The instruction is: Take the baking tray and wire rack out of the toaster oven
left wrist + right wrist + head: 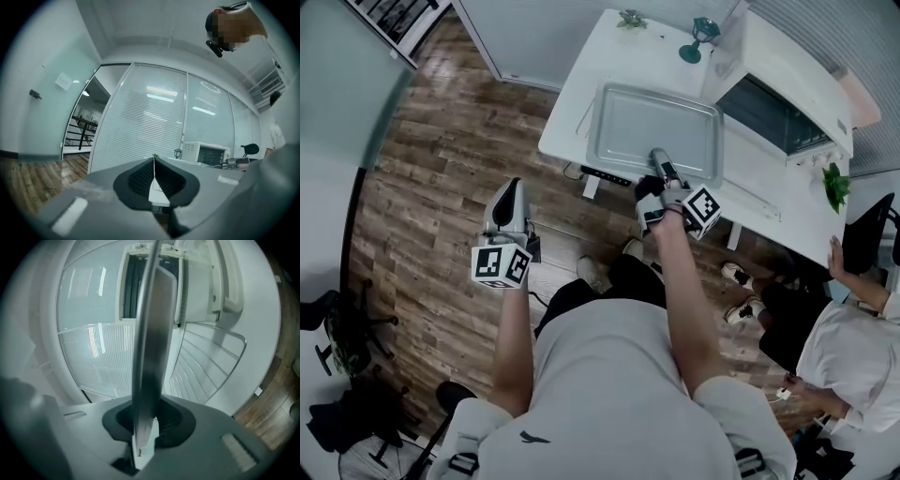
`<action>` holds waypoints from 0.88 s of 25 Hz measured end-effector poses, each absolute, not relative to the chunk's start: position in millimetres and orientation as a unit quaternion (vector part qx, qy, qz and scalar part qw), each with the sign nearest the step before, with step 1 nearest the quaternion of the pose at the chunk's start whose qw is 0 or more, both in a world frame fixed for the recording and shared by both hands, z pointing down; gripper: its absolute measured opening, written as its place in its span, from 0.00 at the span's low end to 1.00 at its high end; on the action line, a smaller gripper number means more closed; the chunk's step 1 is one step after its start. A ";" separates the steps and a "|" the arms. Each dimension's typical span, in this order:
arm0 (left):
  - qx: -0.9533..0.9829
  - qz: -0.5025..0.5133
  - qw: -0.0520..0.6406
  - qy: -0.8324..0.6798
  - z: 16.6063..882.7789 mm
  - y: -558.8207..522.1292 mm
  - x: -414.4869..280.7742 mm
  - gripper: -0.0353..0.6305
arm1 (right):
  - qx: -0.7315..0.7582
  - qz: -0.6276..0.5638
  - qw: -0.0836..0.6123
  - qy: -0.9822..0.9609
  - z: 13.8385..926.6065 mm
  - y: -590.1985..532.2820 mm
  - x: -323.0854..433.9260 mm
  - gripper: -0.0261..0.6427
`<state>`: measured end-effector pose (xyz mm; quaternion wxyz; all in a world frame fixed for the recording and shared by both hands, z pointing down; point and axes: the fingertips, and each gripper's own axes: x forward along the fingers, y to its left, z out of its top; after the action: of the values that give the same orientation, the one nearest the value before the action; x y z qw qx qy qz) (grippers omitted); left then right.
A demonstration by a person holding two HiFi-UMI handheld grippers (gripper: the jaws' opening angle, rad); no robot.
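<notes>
Over the surface [579,98], our right hand-held gripper [660,161] clamps the baking tray [656,122] at twelve o'clock, long axis nine-to-three; our left hand-held gripper [513,192], shut empty, is farther.

we held left gripper [512,187] shut, level | we clamped right gripper [657,155] on tray [642,117], arm extended

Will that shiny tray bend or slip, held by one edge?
Probably stiff: the baking tray looks like flat metal with a raised rim and shows no sag. It may be slippery, being shiny, and could tilt, since the right gripper pinches only one edge.
</notes>
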<state>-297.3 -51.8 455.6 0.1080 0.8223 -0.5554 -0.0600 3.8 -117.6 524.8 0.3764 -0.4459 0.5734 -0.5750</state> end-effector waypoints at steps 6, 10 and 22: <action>0.806 -0.061 0.110 -0.579 456.0 -54.5 -316.1 0.07 | -0.428 -0.592 0.352 0.586 532.2 -131.3 -26.7 0.12; 0.802 -0.059 0.113 -0.583 461.0 -62.1 -314.7 0.07 | -0.421 -0.602 0.338 0.588 540.8 -141.1 -32.8 0.12; 0.787 -0.057 0.115 -0.603 465.0 -82.1 -312.4 0.07 | -0.421 -0.642 0.315 0.559 578.4 -175.8 -38.9 0.13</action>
<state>-312.4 -82.1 465.0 0.1150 0.7872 -0.6031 -0.0572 -38.9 -175.8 578.4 0.3150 -0.4205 0.5585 -0.6418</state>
